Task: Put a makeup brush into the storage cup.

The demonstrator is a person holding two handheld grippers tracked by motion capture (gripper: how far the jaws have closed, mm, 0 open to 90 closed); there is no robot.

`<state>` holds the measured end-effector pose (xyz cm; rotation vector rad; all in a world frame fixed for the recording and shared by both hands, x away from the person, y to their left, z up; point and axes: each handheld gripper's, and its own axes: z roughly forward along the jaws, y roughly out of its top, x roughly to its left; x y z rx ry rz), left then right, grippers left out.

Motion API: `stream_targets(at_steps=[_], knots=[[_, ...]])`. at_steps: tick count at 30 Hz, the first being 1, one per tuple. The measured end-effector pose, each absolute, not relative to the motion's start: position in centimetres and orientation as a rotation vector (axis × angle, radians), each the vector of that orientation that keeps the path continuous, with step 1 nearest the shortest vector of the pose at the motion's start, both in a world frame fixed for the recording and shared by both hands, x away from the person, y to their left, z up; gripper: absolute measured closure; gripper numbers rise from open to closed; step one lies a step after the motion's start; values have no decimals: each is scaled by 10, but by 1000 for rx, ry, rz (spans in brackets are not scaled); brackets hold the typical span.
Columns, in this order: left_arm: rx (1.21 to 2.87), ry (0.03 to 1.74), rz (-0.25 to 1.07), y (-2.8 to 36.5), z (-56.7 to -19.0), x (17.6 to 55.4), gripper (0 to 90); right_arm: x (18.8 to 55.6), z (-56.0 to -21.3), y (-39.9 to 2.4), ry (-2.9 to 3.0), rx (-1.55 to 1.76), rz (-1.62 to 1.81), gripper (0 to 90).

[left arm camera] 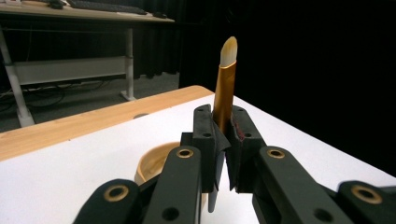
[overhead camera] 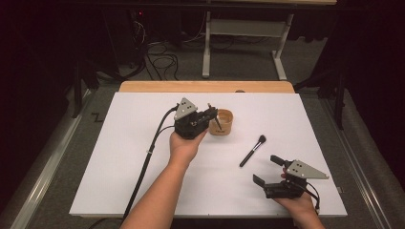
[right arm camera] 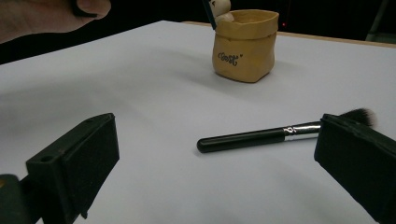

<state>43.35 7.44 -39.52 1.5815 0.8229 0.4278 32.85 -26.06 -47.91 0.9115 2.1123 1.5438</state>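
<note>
Left gripper point(left arm camera: 223, 154) pinches gold-handled brush point(left arm camera: 224, 88) above tan pot point(overhead camera: 221, 121); right gripper point(overhead camera: 270, 170) gapes empty near black brush point(right arm camera: 261, 136) (light, stiff; grip mid-handle).

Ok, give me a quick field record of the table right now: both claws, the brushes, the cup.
left claw: shut on gold-handled brush, held bristles-up over the cup
right claw: open, empty, facing the black brush
black brush: lying flat on the white board
cup: tan, upright, lettered on its side
</note>
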Motion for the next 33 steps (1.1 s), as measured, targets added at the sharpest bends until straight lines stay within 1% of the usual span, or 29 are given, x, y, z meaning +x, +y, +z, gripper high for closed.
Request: stream_targets(at_steps=[14, 33], knots=[[1578, 800, 456, 62, -377, 445, 833, 327, -477, -260, 2107, 900, 1547, 4], [1574, 828, 494, 53, -385, 462, 832, 325, -476, -259, 2113, 876, 1563, 5]])
